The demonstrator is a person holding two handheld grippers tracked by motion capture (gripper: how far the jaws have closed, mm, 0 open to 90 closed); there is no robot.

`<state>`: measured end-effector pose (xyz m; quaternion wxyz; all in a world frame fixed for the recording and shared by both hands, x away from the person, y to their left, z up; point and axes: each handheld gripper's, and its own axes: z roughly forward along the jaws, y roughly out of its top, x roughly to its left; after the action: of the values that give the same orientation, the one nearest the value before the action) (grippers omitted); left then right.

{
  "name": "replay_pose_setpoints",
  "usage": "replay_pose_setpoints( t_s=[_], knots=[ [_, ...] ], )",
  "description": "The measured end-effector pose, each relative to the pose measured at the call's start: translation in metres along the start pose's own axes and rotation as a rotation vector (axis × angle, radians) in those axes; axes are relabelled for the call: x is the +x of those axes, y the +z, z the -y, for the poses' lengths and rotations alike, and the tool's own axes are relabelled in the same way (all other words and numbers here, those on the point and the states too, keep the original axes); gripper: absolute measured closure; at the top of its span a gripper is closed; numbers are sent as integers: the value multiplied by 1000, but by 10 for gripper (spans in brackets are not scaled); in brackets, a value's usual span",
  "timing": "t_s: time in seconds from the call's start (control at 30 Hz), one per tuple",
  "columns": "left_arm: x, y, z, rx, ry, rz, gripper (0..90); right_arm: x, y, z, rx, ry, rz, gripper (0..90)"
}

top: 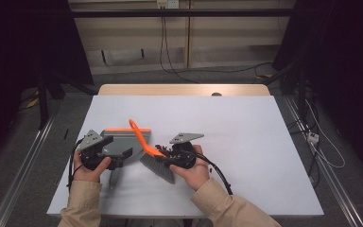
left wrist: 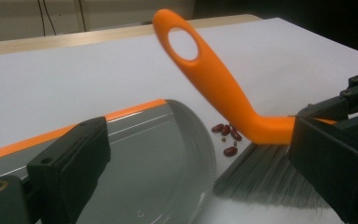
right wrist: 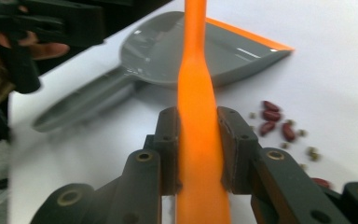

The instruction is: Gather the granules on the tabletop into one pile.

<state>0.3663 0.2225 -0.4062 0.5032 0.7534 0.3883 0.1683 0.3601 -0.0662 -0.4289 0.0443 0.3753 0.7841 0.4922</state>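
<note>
White rectangular table (top: 246, 142) bearing a grey plastic dustpan with orange lip (top: 120, 142), the landmark. Left gripper (top: 105, 152) clasps its handle end; whether its jaws press it cannot be told. Beside the pan's mouth, the right gripper (right wrist: 199, 140) pinches the orange-handled, grey-bristled brush (left wrist: 223, 88): light, stiff handle, soft bristles, best gripped low. Red beans (left wrist: 227, 135) lie between.

Beige sleeves (top: 227, 208); black two-jaw grippers (top: 182, 156) with grey three-cornered plates (top: 185, 137); trailing black cables (top: 221, 175); brass-coloured screws (right wrist: 69, 197)
</note>
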Motion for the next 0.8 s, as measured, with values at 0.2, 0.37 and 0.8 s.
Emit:
replay_pose_setpoints(
  t_s=[0.2,0.37,0.8],
  knots=[
    [-1,0,-1,-1,6,0,54,-13,-10,1,-2,12,41,711],
    [-2,1,-1,1,9,0,54,-21,-19,2,-8,19,71,711],
    [-1,0,-2,-7,7,-6,54,-26,-28,-6,-78,69,71,717]
  ],
)
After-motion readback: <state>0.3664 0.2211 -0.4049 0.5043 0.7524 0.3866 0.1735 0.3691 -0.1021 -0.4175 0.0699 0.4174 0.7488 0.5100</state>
